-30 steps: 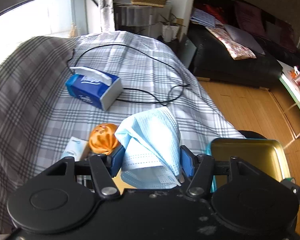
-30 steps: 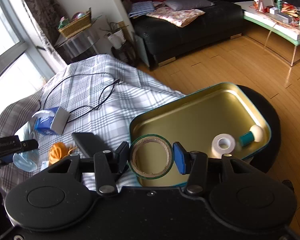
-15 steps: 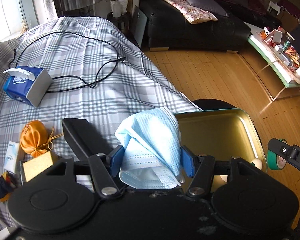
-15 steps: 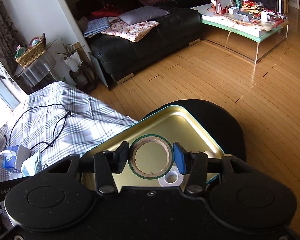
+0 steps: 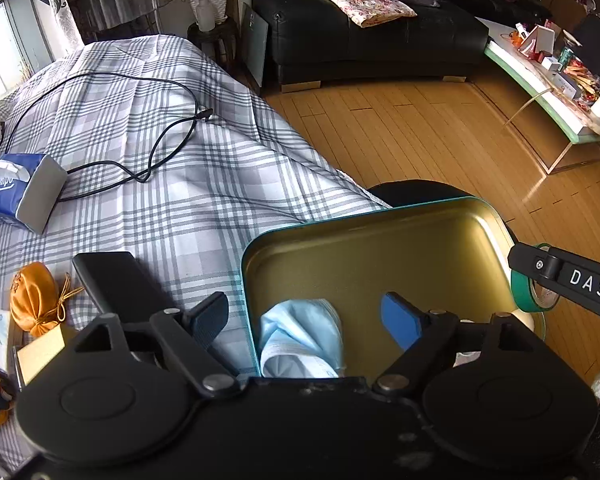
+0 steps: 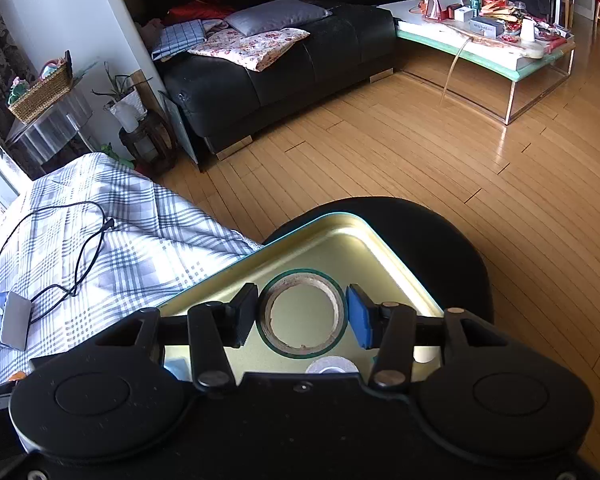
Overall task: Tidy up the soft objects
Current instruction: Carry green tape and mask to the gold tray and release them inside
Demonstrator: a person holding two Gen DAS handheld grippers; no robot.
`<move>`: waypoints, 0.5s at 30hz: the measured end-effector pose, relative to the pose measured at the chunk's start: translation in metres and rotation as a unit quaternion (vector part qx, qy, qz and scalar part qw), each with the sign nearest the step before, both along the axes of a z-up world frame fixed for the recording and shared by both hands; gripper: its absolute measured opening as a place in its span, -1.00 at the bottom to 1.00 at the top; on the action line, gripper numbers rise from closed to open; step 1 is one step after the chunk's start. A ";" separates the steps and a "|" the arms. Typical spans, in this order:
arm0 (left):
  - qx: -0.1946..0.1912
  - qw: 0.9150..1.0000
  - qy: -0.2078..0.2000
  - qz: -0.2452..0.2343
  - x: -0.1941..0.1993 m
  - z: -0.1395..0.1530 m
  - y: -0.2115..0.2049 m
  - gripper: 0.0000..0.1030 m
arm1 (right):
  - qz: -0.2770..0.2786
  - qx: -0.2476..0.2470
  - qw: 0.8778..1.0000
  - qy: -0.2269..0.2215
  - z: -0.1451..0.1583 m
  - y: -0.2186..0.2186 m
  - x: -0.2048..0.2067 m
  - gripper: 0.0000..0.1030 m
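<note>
Left wrist view: left gripper (image 5: 306,314) fingers spread wide, gripping nothing, the two pads well apart on either side of the blue face mask (image 5: 300,338). Mask lies crumpled in the near-left corner of the gold tin tray (image 5: 380,248), touching neither pad; bunched up, so long axis cannot be told. Tray has a teal outer rim and sits on a black round stool (image 5: 412,192) beside the plaid bedspread (image 5: 160,160).

Right wrist view: right gripper (image 6: 302,314) clamped on the green tape roll (image 6: 302,314), one pad pressed on each side, roll held over the tray (image 6: 340,248) with its hole facing the camera. Below it in the tray, a white tape roll (image 6: 332,365), mostly hidden by the gripper body.

On the bedspread: orange pouch (image 5: 34,304), tissue box (image 5: 20,188), black cable (image 5: 140,160), black flat item (image 5: 116,284) near the tray's left edge.
</note>
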State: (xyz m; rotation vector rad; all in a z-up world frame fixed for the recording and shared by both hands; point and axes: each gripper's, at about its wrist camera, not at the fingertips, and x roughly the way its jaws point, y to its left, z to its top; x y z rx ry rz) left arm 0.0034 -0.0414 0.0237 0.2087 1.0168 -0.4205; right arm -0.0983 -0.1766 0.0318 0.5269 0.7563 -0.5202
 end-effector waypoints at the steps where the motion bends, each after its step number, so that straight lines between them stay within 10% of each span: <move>1: 0.001 1.000 -0.001 -0.001 0.000 0.000 -0.001 0.66 | -0.001 0.000 1.000 0.000 -0.001 -0.001 0.002 -0.03; 15: -0.001 1.000 0.001 0.011 -0.004 -0.001 0.009 0.72 | 0.004 0.006 1.000 0.001 -0.004 -0.001 0.001 0.11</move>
